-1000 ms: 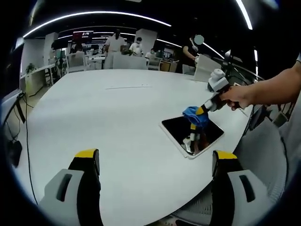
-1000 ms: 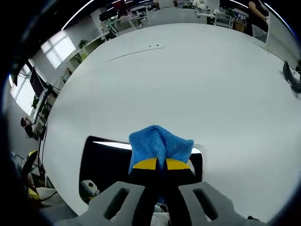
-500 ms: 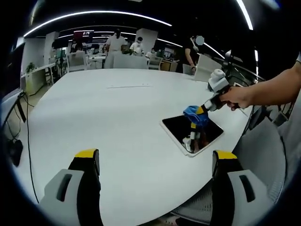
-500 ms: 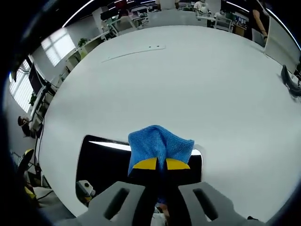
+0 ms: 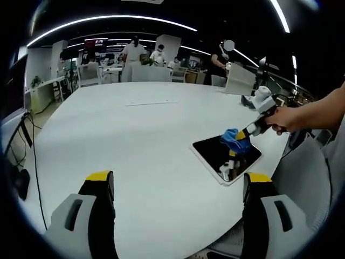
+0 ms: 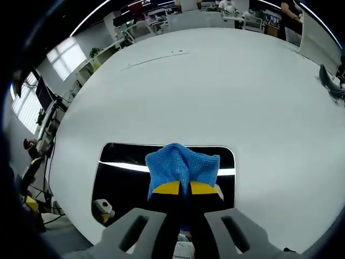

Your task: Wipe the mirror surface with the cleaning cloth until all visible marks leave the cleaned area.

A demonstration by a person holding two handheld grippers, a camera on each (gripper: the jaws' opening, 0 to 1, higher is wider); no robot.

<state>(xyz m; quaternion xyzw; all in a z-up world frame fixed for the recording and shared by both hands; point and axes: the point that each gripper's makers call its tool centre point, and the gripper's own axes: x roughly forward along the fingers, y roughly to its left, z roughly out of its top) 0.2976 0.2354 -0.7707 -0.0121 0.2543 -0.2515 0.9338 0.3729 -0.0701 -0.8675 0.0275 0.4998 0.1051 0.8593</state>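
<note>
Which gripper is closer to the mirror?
Right. The right gripper holds the cloth over the mirror. The left gripper hangs open above the table, apart from the mirror.

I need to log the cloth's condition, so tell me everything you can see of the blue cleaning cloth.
The cleaning cloth is bright blue, with a knitted or microfibre look, bunched into a rounded wad. The right gripper is shut on it between its yellow-tipped jaws, with most of the cloth bulging out ahead of the tips. It sits over the dark mirror lying flat on the white table, near the mirror's middle; contact with the glass seems likely but can't be confirmed.
</note>
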